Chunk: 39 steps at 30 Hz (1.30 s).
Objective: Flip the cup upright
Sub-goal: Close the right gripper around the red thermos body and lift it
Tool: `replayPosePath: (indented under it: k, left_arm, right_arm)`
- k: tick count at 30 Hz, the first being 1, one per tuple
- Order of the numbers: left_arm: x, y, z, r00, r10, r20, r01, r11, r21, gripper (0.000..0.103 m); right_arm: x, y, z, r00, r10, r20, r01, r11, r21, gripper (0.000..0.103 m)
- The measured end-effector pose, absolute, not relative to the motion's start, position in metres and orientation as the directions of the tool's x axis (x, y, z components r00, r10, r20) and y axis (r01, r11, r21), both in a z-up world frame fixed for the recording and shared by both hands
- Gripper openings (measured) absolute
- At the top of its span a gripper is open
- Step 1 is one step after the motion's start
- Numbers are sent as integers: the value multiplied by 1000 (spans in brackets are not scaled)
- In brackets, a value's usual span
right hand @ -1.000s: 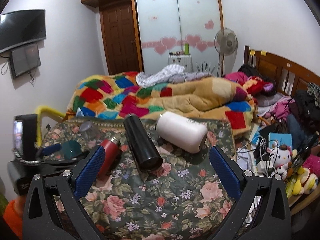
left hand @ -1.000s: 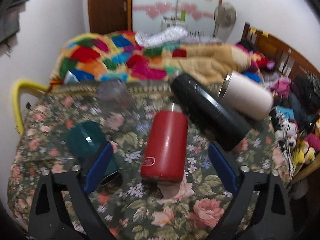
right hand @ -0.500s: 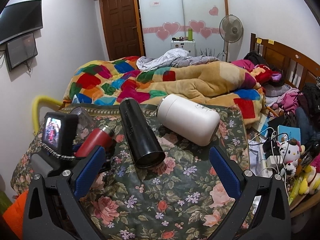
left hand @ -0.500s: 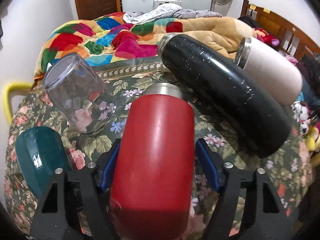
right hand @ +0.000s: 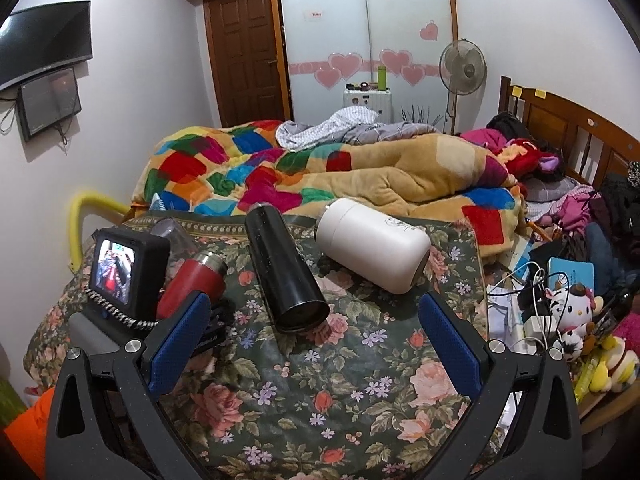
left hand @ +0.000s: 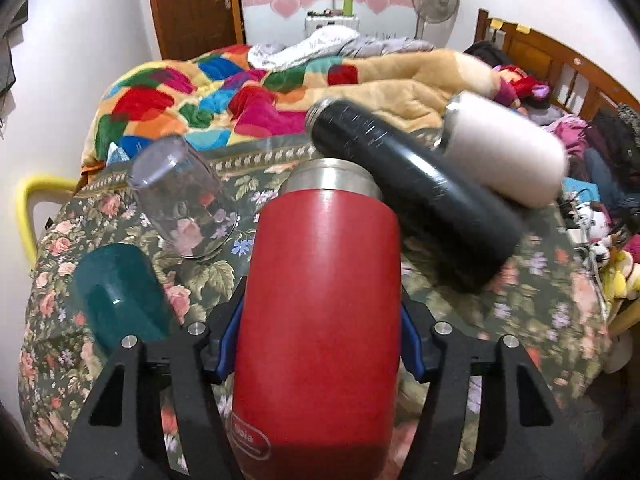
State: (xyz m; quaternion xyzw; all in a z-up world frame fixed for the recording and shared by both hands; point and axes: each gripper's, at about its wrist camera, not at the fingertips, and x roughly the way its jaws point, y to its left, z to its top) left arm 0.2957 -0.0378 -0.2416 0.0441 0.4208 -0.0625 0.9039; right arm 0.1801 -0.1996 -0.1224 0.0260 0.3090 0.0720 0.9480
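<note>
Grip on the red cup (left hand: 320, 320) is provided by the left gripper (left hand: 320, 340), whose blue pads (left hand: 228, 332) are pressed against its two sides low on the body, near the base. In the right wrist view the cup (right hand: 196, 284) is seen at about nine o'clock, tilted with its steel mouth up and away and its base down at the gripper; whether the base touches the floral cloth (right hand: 320, 400) cannot be told.

The step in hand is judged to be the swing to vertical. It is best done by rotating the wrist about the base so that the steel rim is brought overhead, with the squeeze kept steady, since a smooth painted wall can slip between pads. The base should be set flat on the cloth before the pads are released; the surface looks soft, so a slow release is advised.

Clearance should be watched at two o'clock, where the black flask (left hand: 416, 200) lies on its side just beside the cup, and at ten o'clock, where the clear glass (left hand: 184, 204) and teal cup (left hand: 116, 296) lie.

The right gripper (right hand: 316, 344) is held spread wide over the cloth with nothing between its pads.
</note>
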Motion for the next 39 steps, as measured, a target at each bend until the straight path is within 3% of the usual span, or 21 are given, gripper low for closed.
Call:
replayPosePath:
  k: [12, 24, 39]
  left_arm:
    - [226, -74, -201, 647, -169, -743, 251, 968, -2, 63]
    - [232, -112, -258, 523, -173, -835, 277, 960, -25, 63]
    - [244, -118, -283, 463, -159, -872, 287, 958, -22, 63]
  right_arm:
    - [136, -201, -91, 844, 186, -503, -157, 982, 101, 103]
    - [123, -212, -97, 841, 182, -510, -151, 983, 101, 103]
    - [128, -223, -115, 805, 169, -569, -119, 985, 124, 103]
